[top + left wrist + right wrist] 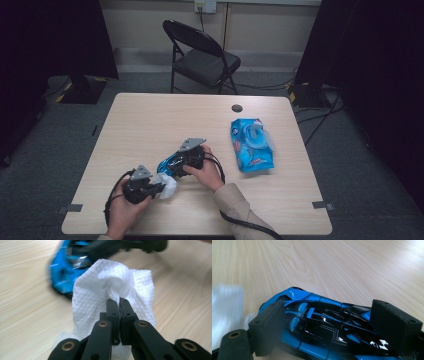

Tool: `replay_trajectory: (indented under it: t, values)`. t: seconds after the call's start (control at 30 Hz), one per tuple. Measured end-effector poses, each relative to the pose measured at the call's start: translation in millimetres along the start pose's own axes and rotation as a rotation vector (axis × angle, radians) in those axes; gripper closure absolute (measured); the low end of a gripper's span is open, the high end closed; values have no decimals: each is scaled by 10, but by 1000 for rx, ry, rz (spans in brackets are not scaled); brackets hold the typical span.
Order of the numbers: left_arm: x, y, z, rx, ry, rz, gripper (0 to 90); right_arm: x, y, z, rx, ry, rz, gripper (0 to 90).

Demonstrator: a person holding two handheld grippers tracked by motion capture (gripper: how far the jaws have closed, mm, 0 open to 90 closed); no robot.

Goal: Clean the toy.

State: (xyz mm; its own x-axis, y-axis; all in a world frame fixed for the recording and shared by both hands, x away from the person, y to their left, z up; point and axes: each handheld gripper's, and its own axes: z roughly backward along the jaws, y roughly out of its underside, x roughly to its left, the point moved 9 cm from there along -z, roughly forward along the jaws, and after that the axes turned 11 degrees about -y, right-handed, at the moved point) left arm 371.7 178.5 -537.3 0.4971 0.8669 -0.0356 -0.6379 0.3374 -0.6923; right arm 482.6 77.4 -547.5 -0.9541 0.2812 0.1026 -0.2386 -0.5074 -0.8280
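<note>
A blue and black toy car point(167, 164) lies on the wooden table point(150, 120) near its front middle. My right gripper point(176, 167) is shut across it, and in the right gripper view point(332, 325) a pad presses on each side of the car point(299, 296). My left gripper point(159, 187) sits just left of the car's nose. It is shut on a white textured wipe point(100, 290), which bunches up above the pinched jaw tips point(117, 301). Behind the wipe is the blurred car point(62, 272). The wipe point(227, 310) is a white blur at the left of the right gripper view.
A blue pack of wet wipes point(252, 145) lies on the right half of the table with its lid flap up. A small dark grommet point(237, 108) is set near the far edge. A black folding chair point(200, 55) stands beyond the table.
</note>
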Motion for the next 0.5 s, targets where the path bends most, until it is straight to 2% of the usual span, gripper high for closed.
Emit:
replay_trajectory:
  t: [0.1,0.17,0.23,0.27,0.33,0.4,0.5]
  values:
    - [289,44,42,7,-86,49,883,-1,-2,1,5,-2,-1,133]
    - [441,49,19,-4,-109,97,883,-4,-3,2,14,-6,2,133]
    - [545,63,-60,9,-146,98,881,-7,-4,3,18,-10,4,134]
    - [564,64,-106,14,-143,107,880,-7,-4,3,19,-10,4,134]
    - [582,44,-196,15,-152,97,873,-4,-4,3,19,-10,3,134]
    - [581,-21,-265,-12,-154,85,825,0,-6,0,19,-9,3,134]
    - [592,-96,-344,-17,-162,66,756,4,-10,-4,32,-12,6,134]
